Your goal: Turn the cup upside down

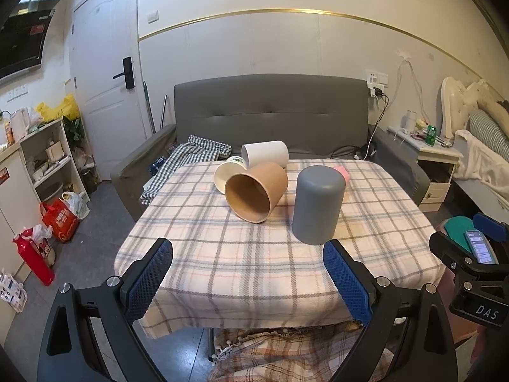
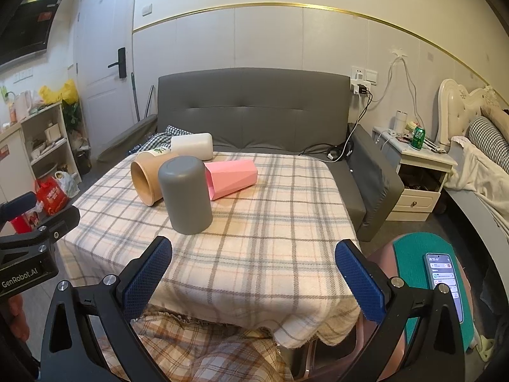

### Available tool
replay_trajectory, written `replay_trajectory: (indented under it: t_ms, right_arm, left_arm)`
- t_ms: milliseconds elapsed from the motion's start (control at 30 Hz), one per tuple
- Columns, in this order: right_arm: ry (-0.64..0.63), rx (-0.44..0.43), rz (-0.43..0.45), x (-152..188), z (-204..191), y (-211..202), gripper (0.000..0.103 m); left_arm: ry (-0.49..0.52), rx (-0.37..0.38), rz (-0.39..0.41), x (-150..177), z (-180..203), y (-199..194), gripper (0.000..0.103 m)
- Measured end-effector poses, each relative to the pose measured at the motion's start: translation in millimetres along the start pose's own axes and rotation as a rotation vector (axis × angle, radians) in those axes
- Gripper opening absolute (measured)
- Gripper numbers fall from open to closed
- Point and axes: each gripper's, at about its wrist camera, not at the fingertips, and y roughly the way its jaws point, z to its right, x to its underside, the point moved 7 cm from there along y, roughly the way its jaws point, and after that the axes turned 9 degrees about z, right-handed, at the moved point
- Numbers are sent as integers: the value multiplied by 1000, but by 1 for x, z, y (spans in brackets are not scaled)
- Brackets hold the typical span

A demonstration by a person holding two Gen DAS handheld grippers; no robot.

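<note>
A grey cup [image 1: 318, 205] [image 2: 186, 194] stands upside down, mouth down, on the plaid tablecloth [image 1: 254, 254] [image 2: 270, 222]. Behind it lie a brown paper cup [image 1: 257, 191] [image 2: 146, 178], a white paper cup with a green print [image 1: 226, 172] [image 2: 158, 151], a white cup [image 1: 265, 154] [image 2: 192, 146] and a pink faceted cup [image 1: 342, 172] [image 2: 232, 178], all on their sides. My left gripper [image 1: 248, 261] is open and empty near the table's front edge, short of the grey cup. My right gripper [image 2: 254, 261] is open and empty, in front and to the right of the grey cup.
A grey sofa [image 1: 270, 111] [image 2: 254, 108] stands right behind the table. A white bedside cabinet [image 1: 435, 165] [image 2: 420, 172] and a bed are at the right. A shelf unit [image 1: 47, 159] and bags on the floor are at the left. A phone [image 2: 443, 280] lies at lower right.
</note>
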Motion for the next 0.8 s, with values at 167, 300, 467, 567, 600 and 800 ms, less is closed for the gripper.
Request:
replay_trajectory:
  t_ms: [167, 300, 467, 567, 600, 800]
  right_arm:
    - [0, -1, -1, 0, 0, 0, 103]
    - [0, -2, -1, 0, 0, 0, 103]
    - [-2, -3, -3, 2, -1, 0, 103]
    - [-1, -3, -3, 2, -1, 0, 103]
    - [-1, -3, -3, 2, -1, 0, 103]
    - [-4, -6, -6, 3, -2, 1, 103]
  left_arm:
    - [1, 1, 0, 0, 0, 0, 98]
    - [1, 1, 0, 0, 0, 0, 98]
    - [0, 1, -1, 0, 0, 0, 98]
    - [0, 1, -1, 0, 0, 0, 98]
    - [0, 2, 0, 0, 0, 0, 98]
    - [-1, 2, -1, 0, 0, 0, 98]
